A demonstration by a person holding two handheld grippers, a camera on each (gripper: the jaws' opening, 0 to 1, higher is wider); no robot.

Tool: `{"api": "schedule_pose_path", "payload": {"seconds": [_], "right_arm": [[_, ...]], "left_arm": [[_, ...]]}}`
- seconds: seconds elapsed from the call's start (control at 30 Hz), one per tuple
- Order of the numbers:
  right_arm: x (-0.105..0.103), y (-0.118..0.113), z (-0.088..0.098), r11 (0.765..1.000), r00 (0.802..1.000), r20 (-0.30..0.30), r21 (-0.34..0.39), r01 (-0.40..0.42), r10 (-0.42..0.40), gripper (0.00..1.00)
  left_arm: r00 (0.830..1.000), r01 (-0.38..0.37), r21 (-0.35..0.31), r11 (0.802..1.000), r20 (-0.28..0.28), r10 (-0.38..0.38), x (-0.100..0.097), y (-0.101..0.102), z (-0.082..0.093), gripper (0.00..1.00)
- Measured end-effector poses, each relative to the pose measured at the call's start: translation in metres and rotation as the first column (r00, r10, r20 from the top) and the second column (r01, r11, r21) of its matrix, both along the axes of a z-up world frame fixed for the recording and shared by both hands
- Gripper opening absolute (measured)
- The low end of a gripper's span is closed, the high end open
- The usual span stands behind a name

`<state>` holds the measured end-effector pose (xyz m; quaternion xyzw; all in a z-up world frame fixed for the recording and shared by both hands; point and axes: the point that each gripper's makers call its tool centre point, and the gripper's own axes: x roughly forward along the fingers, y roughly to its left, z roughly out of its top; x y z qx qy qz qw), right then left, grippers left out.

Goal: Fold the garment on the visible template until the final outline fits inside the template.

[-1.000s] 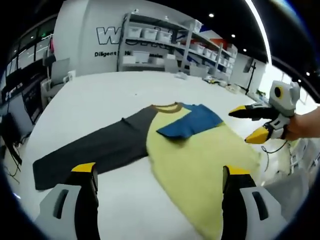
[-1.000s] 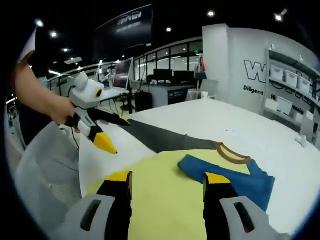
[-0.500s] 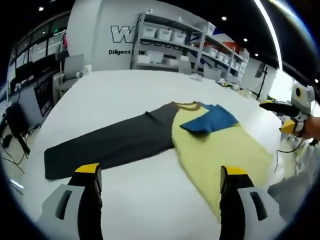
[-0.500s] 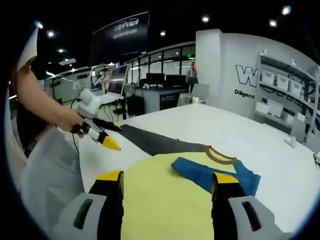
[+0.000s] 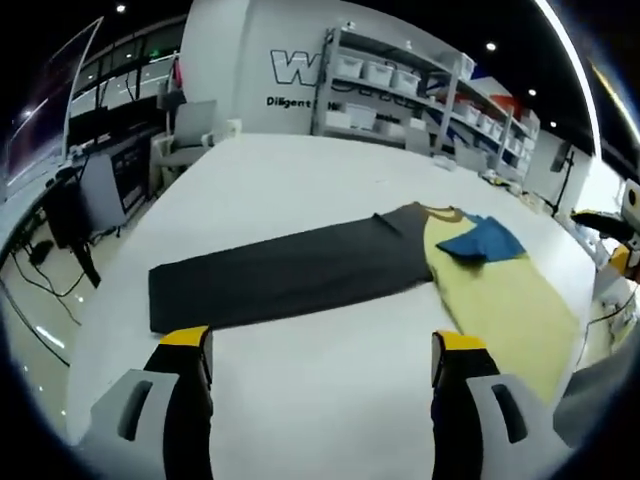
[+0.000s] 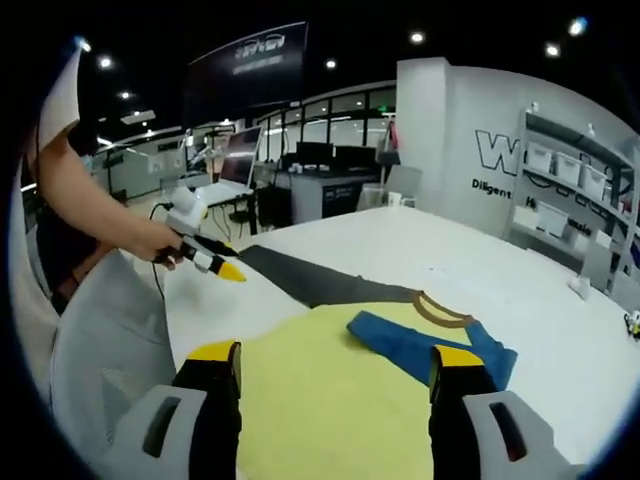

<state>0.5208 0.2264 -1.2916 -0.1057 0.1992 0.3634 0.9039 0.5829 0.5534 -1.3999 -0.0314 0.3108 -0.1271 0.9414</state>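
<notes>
A long-sleeved shirt lies flat on the white table (image 5: 300, 180). Its yellow body (image 5: 500, 310) is to the right in the left gripper view, with the blue sleeve (image 5: 482, 243) folded across the chest below the brown collar (image 5: 441, 213). The dark grey sleeve (image 5: 280, 275) stretches out straight to the left. My left gripper (image 5: 322, 345) is open above bare table, short of that sleeve. My right gripper (image 6: 335, 358) is open over the yellow body (image 6: 330, 400), near the blue sleeve (image 6: 410, 345). The left gripper (image 6: 215, 262) hovers beside the dark sleeve (image 6: 310, 282). The right gripper (image 5: 612, 240) shows at the far right.
Shelves with white bins (image 5: 400, 85) stand behind the table, a chair (image 5: 190, 125) at its far left corner. Desks with monitors (image 6: 310, 160) lie beyond the table's far side. A person's arm (image 6: 90, 205) holds the left gripper. The table edge (image 5: 90, 340) runs close on the left.
My left gripper has swung left, away from the yellow body toward the dark sleeve. The right gripper's jaws have opened a little wider. The shirt has not moved.
</notes>
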Motion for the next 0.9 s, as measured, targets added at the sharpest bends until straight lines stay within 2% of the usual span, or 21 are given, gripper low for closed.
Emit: {"api": "schedule_pose_path", "payload": {"seconds": [0.2,0.3,0.47,0.63,0.8,0.9], "right_arm": [[-0.002,-0.002,-0.002,1.0,1.0,-0.007,-0.004,-0.006,0.006,0.75],[-0.004,-0.003,-0.003,1.0,1.0,-0.01,-0.001,-0.006,0.006,0.75],[-0.005,-0.007,-0.005,1.0,1.0,-0.019,0.004,-0.002,0.002,0.74],[-0.006,-0.008,-0.005,1.0,1.0,-0.023,0.005,-0.005,0.005,0.74],[-0.005,-0.01,-0.005,1.0,1.0,-0.024,0.0,-0.008,0.008,0.72],[-0.003,-0.013,-0.006,1.0,1.0,-0.027,-0.006,-0.006,0.005,0.71]], "left_arm": [[0.999,-0.054,0.002,0.999,0.002,0.054,0.003,0.016,-0.001,0.85],[0.995,-0.093,0.027,0.995,0.02,0.093,0.005,0.029,0.002,0.84],[0.99,-0.141,0.01,0.99,0.014,0.141,0.009,0.047,0.001,0.83],[0.965,-0.259,-0.064,0.964,0.016,0.261,0.024,0.075,-0.002,0.79],[0.959,-0.284,-0.073,0.956,-0.007,0.284,0.033,0.093,-0.015,0.69],[0.958,-0.288,-0.069,0.955,-0.012,0.288,0.035,0.088,-0.017,0.66]]}}
